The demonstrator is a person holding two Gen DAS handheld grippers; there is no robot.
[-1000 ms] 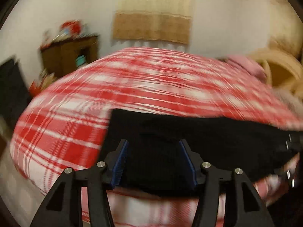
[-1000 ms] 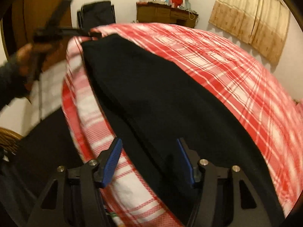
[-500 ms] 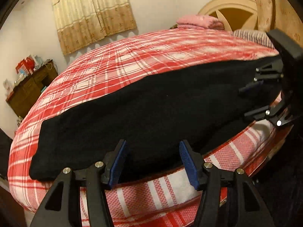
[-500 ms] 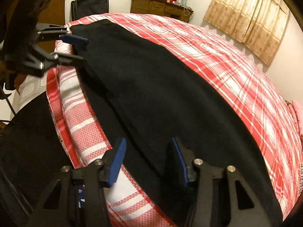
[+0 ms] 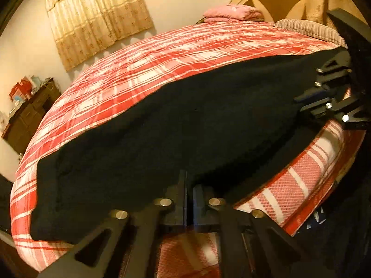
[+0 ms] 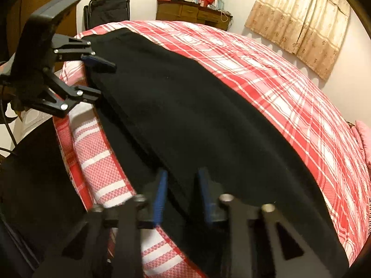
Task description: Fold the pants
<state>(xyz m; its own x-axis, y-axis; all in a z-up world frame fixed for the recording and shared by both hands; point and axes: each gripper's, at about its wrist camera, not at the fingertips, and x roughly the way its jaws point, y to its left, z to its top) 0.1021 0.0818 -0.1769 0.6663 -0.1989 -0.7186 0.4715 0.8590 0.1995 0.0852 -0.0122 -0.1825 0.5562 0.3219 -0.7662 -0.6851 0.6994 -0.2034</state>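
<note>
Left wrist view looks along black pants (image 5: 176,125) stretched lengthwise near the bed's (image 5: 190,53) front edge, on the red plaid cover. They look already doubled leg over leg, one edge lying over a lower layer; the crosswise folds seem still to come, I'd judge. The left hand-held gripper (image 5: 189,199) has just been closing and now pinches the near edge of the cloth, its jaws together on the fabric. The right hand-held gripper (image 6: 182,195) has also just been closing; its blue pads stand close with the pants' edge pressed between them at the other end. Both ends gripped, so a lift-and-fold looks ready to start. No containers hold anything tied to this task; a wooden dresser (image 6: 192,12) across the room carries small clutter, too small to name.
</note>
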